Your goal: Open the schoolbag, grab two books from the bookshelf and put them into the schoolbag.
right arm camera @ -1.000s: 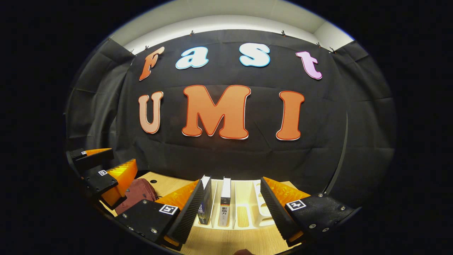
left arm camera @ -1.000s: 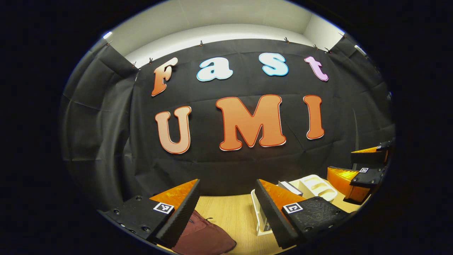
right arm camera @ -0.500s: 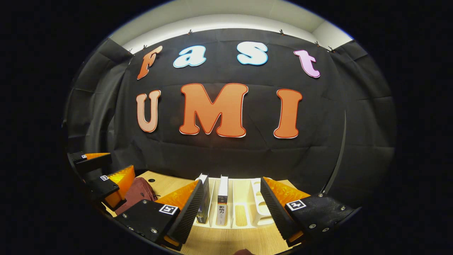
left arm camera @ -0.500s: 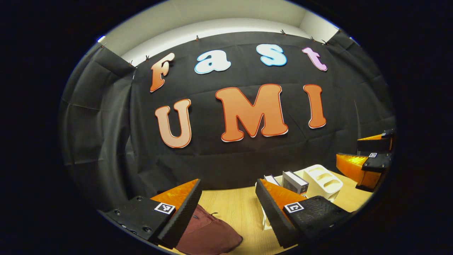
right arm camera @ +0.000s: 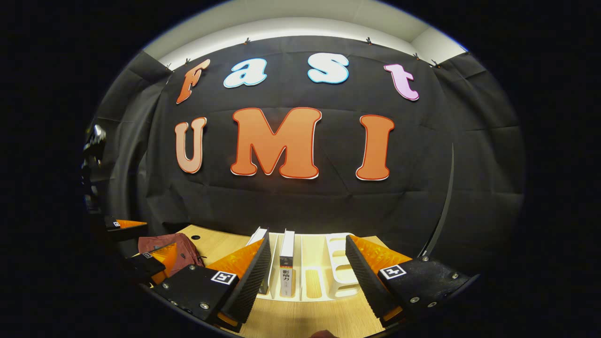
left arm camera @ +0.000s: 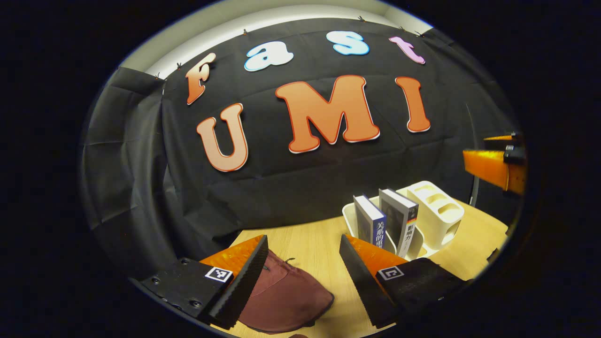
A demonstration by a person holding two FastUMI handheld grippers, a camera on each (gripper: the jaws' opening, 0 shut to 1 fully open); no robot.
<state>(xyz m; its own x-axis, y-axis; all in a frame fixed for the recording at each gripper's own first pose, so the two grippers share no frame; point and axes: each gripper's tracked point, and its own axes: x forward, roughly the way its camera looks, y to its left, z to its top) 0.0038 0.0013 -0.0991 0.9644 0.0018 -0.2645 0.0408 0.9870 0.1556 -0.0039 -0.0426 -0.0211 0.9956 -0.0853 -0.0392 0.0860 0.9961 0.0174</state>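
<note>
Schoolbag (left arm camera: 286,295): dark red, lying flat on the wooden table (left arm camera: 310,244), near edge, directly under and ahead of the left gripper (left arm camera: 303,281); whether its zip is open or closed I can't tell at this angle. In the right gripper view the schoolbag (right arm camera: 176,249) sits off to the left on the table (right arm camera: 216,239), partly behind the left gripper (right arm camera: 143,246). Bookshelf (left arm camera: 436,216): cream plastic rack with slotted dividers, standing on the table to the right of the schoolbag and apart from it. Two books upright in its slots, side by side: the first book (left arm camera: 371,225) with a dark cover and white spine, the second book (left arm camera: 399,218) just right of it, grey cover. Both lean slightly. From the right gripper view the bookshelf (right arm camera: 338,267) is straight ahead, the first book (right arm camera: 259,237) partly hidden behind the near finger, the second book (right arm camera: 286,267) spine-on between the fingers, farther off. Left gripper: fingers spread wide, holding nothing, above the schoolbag, not touching it as far as I can see. Right gripper (right arm camera: 305,281): fingers spread wide, holding nothing, aimed at the bookshelf, short of the books. It also appears at the far right of the left gripper view (left arm camera: 493,162), raised above the table beyond the bookshelf.
</note>
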